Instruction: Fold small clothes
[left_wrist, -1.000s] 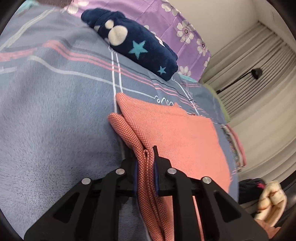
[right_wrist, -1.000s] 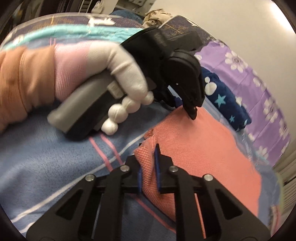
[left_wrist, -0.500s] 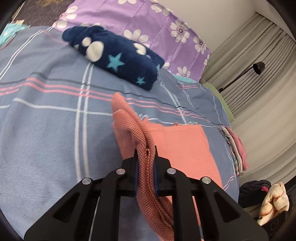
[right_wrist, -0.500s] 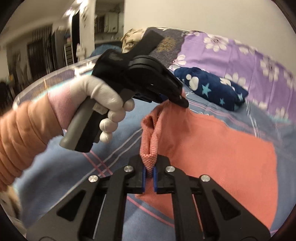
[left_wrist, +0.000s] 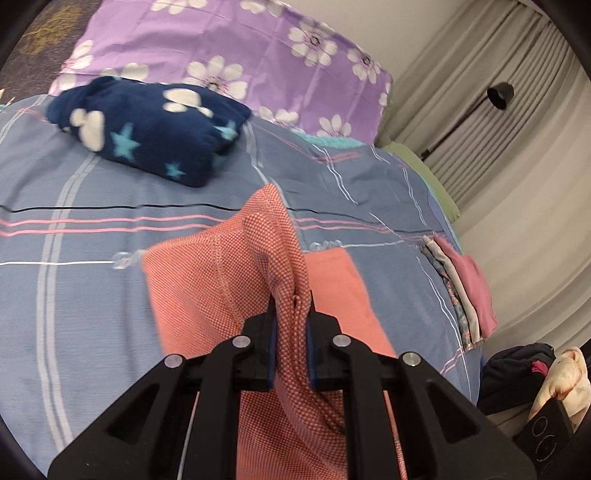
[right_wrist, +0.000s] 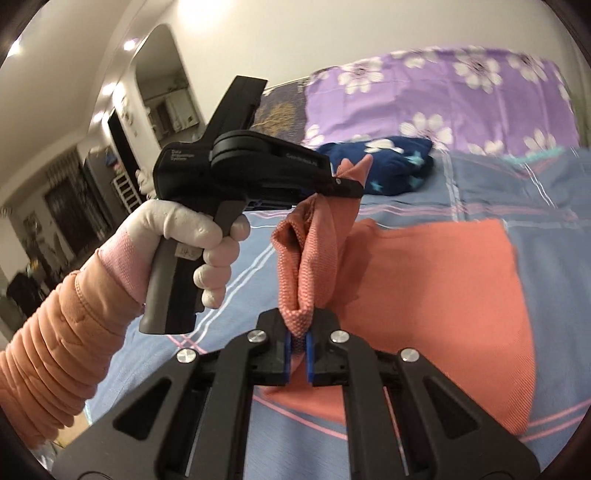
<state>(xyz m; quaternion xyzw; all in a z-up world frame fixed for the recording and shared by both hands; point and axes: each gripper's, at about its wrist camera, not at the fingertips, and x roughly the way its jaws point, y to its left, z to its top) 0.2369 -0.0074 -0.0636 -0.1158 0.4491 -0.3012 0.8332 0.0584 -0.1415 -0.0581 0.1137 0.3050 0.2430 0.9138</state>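
You are holding the orange cloth (left_wrist: 207, 280) up off the bed by one edge, while its far part (right_wrist: 443, 288) is lying flat on the striped blue blanket (left_wrist: 74, 229). Your left gripper (left_wrist: 291, 321) is pinching a bunched fold of the cloth tightly between its pads. Your right gripper (right_wrist: 298, 341) is clamping another folded corner of the same cloth, and the fabric is stretching from there up to the left gripper's tip (right_wrist: 347, 186). Your gloved left hand (right_wrist: 192, 236) is wrapping around that gripper's handle. A folded navy blanket with stars (left_wrist: 147, 129) is lying farther up the bed, in front of the purple flowered pillow (left_wrist: 240, 48). A small stack of folded clothes (left_wrist: 461, 288) is sitting at the bed's right edge.
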